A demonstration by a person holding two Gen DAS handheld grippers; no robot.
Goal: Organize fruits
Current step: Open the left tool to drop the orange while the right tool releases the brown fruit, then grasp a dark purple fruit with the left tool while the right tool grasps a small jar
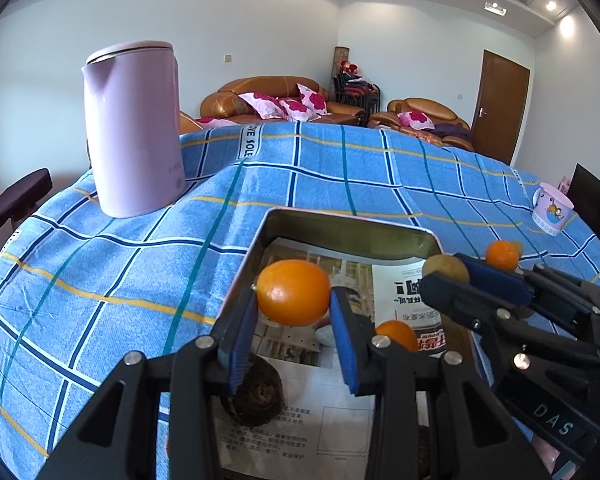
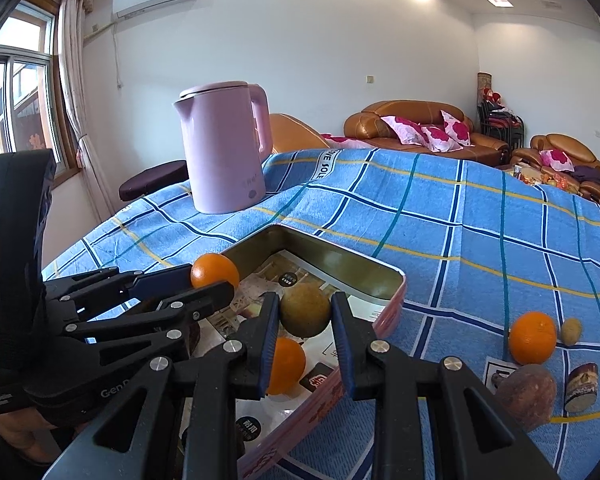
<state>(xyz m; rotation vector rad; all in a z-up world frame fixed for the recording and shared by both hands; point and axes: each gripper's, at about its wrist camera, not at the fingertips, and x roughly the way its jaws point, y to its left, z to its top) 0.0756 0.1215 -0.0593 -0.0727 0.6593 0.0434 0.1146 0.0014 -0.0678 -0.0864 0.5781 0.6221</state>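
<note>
left gripper (image 1: 293,300) clamping orange (image 1: 293,293), right gripper (image 2: 305,310) clamping pear (image 2: 305,314)

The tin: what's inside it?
Newspaper lines the tin. On it lie an orange and a dark round fruit. Grippers hide the rest of the floor.

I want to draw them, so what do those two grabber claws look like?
Both are black plastic claws with triangle cut-outs and shiny silver screws. The left gripper has blue ribbed pads on its fingers, and so does the right gripper. White lettering shows on each black body. No cables or sleeves show.
</note>
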